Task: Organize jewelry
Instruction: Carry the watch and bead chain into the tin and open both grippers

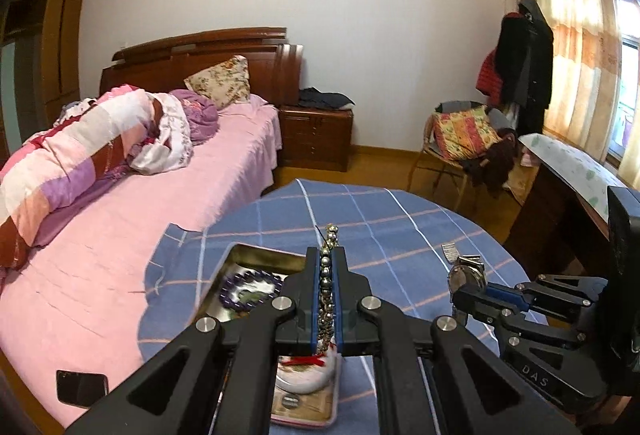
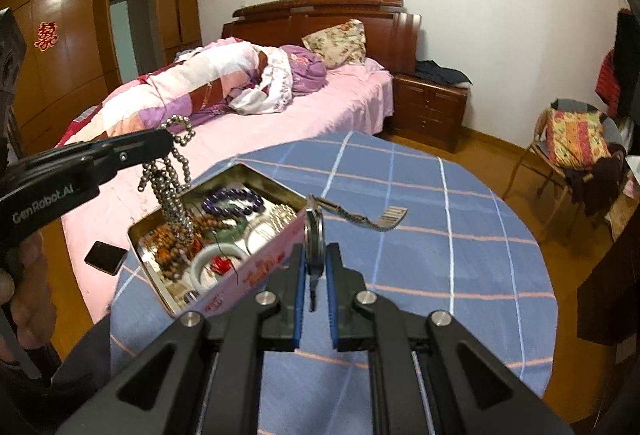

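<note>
My left gripper (image 1: 327,255) is shut on a strand of silver metal beads (image 1: 326,287), which runs between its blue pads. In the right wrist view the same bead strand (image 2: 172,191) hangs in loops from the left gripper (image 2: 169,143), above an open tin box (image 2: 256,275). The box holds a purple bead bracelet (image 2: 234,201), a white bangle (image 2: 216,261) and brown beads. My right gripper (image 2: 316,249) is shut on a silver wristwatch (image 2: 314,227), whose metal band (image 2: 360,217) trails out over the blue checked tablecloth (image 2: 440,235). The left wrist view shows the right gripper (image 1: 468,291) holding the watch (image 1: 466,271) just above the cloth.
The round table stands against a bed with a pink sheet (image 2: 340,103). A black phone (image 2: 106,257) lies on the bed near the box. A person's hand (image 2: 24,275) grips the left tool. A chair with a cushion (image 2: 576,139) and a dark desk (image 1: 560,219) stand to the right.
</note>
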`<action>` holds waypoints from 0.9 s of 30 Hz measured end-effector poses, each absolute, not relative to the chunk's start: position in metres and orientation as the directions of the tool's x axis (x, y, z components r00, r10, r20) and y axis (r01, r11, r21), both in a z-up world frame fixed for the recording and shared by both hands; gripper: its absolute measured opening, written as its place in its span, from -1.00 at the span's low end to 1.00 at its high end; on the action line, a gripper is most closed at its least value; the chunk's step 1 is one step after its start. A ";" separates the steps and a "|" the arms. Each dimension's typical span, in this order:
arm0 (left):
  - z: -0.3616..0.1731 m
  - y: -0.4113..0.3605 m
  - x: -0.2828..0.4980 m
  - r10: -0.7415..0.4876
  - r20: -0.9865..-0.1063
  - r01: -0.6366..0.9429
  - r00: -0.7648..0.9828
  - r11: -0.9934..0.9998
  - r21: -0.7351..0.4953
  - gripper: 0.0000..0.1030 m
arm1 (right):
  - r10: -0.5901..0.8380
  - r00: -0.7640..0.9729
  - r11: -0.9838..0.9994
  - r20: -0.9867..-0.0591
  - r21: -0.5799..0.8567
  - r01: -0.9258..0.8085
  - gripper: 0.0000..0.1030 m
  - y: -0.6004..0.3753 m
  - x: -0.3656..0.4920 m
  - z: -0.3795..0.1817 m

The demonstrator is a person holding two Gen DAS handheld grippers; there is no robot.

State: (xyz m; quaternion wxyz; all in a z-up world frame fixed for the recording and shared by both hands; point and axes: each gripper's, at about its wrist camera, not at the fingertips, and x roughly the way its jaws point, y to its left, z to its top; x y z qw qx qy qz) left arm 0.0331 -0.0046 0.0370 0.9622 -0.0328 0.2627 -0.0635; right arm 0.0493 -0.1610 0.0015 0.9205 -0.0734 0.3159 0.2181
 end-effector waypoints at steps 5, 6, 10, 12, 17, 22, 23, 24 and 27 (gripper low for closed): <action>0.037 0.010 0.039 -0.104 -0.499 0.071 0.860 0.994 -0.086 -0.92 | 0.377 0.704 0.877 -0.602 -0.013 -0.480 -0.77 -0.140 0.053 0.009; 0.037 0.013 0.040 -0.100 -0.500 0.066 0.860 0.994 -0.085 -0.92 | 0.382 0.703 0.873 -0.600 -0.015 -0.487 -0.77 -0.137 0.054 0.010; 0.029 0.023 0.047 -0.080 -0.517 0.039 0.853 0.995 -0.090 -0.92 | 0.409 0.694 0.855 -0.593 -0.016 -0.518 -0.77 -0.118 0.058 0.013; 0.023 0.026 0.049 -0.074 -0.528 0.030 0.846 0.995 -0.091 -0.92 | 0.425 0.683 0.843 -0.594 -0.017 -0.538 -0.77 -0.106 0.061 0.010; -0.003 0.033 0.062 -0.055 -0.582 0.000 0.811 0.996 -0.094 -0.92 | 0.449 0.634 0.815 -0.629 -0.003 -0.580 -0.78 -0.079 0.074 -0.014; -0.034 0.038 0.073 -0.057 -0.648 -0.019 0.760 0.994 -0.109 -0.91 | 0.436 0.558 0.795 -0.706 0.010 -0.607 -0.77 -0.062 0.087 -0.048; -0.041 0.039 0.075 -0.060 -0.663 -0.021 0.746 0.993 -0.113 -0.91 | 0.434 0.548 0.794 -0.715 0.016 -0.607 -0.77 -0.062 0.088 -0.053; -0.044 0.038 0.076 -0.062 -0.669 -0.023 0.741 0.993 -0.118 -0.91 | 0.432 0.538 0.795 -0.724 0.024 -0.606 -0.77 -0.063 0.089 -0.056; -0.051 0.038 0.077 -0.069 -0.694 -0.038 0.717 0.990 -0.138 -0.87 | 0.422 0.519 0.793 -0.744 0.025 -0.609 -0.72 -0.068 0.089 -0.061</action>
